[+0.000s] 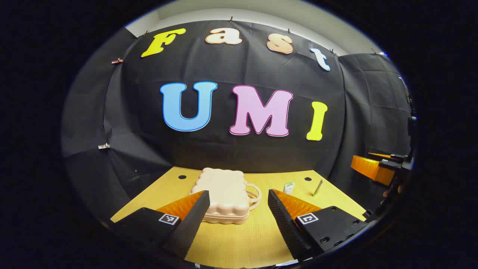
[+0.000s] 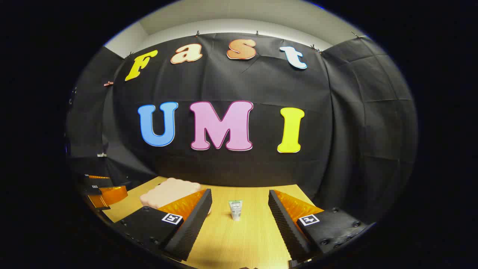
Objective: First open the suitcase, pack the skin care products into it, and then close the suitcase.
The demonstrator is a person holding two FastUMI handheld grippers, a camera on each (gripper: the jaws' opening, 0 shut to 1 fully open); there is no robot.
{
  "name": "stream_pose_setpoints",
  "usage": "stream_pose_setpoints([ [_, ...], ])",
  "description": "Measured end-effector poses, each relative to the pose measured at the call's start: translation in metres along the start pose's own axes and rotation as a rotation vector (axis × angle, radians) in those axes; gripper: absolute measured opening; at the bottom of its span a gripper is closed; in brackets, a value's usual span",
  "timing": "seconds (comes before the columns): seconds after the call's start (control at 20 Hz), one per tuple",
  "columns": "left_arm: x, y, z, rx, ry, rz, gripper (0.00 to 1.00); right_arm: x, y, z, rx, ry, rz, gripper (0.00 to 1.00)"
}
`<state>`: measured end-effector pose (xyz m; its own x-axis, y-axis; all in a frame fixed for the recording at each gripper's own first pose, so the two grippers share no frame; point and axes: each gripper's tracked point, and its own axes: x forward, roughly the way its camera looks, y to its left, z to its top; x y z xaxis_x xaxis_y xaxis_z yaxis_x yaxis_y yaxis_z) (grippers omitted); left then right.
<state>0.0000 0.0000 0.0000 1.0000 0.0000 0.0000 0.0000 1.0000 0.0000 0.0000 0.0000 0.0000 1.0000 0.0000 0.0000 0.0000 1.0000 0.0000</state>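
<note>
A wooden table (image 1: pixel 239 239) stands in front of a black cloth wall. On it lies a small cream suitcase (image 1: pixel 224 194) with scalloped edges, flat and closed, its looped handle (image 1: pixel 254 196) pointing toward the right of the left gripper view.

The left gripper (image 1: pixel 237 209) hovers above the near part of the table, fingers spread wide and grasping nothing; the suitcase sits just beyond and between them, slightly toward the left finger. In the same view, a small tube (image 1: pixel 288 187) stands to the right of the case, and a thin stick-like item (image 1: pixel 317 187) stands a little farther right, too small to identify.

The right gripper (image 2: pixel 239 211) is also released and empty, held above the table. Between its fingers, farther off, the tube (image 2: pixel 235 209) stands upright, with the suitcase (image 2: pixel 170 192) to its left. The other gripper (image 2: pixel 102 194) shows at that view's far left edge.

The case is still shut and the products are outside it, so opening appears to be the step in hand. To do it well, one gripper would likely steady the base near the handle side while the other catches the lid's edge at the seam and lifts slowly. The case looks light and may slide or tip if pulled without support. Where any latch or zip sits cannot be told from here.
</note>
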Motion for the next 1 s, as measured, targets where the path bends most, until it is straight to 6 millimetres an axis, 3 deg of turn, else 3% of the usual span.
stream_pose_setpoints([
  [0.55,-0.085,0.019,-0.041,-0.027,0.044,-0.011,0.98,-0.088,0.037,-0.029,-0.017,0.051,0.038,0.96],
  [0.8,-0.1,0.026,-0.05,-0.045,0.058,-0.003,0.98,-0.092,0.037,-0.025,0.009,0.053,0.019,0.96],
  [1.0,-0.09,0.03,-0.052,-0.044,0.071,0.003,0.98,-0.086,0.037,-0.034,-0.013,0.079,0.025,0.96],
])
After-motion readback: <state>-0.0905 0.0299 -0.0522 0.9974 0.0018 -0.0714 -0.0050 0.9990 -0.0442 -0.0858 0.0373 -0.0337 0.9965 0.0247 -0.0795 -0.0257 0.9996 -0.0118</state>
